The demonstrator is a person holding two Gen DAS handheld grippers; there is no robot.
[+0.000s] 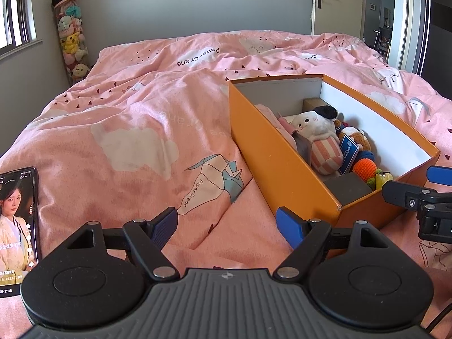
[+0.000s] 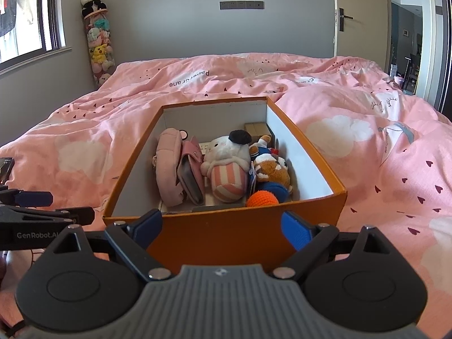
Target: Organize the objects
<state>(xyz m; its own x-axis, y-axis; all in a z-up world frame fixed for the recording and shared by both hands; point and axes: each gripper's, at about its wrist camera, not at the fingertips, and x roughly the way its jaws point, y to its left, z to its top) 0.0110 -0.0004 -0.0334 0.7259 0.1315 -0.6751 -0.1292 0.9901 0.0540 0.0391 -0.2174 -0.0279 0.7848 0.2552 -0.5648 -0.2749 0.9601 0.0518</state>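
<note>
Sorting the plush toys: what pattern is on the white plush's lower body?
Pink and white stripes on the white plush, clearest in the right wrist view.

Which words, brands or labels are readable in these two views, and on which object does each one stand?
"PaperCrane": printed on the pink duvet, beside the crane drawing and again farther up the bed.
"GenRobot.AI" (cut off at the end): on the left claw, seen from the right wrist.
"OCEAN…": on the blue tag in the orange box; the rest is unreadable.
Phone screen text: too small to read.
Other duvet lettering: folded, unreadable.
</note>
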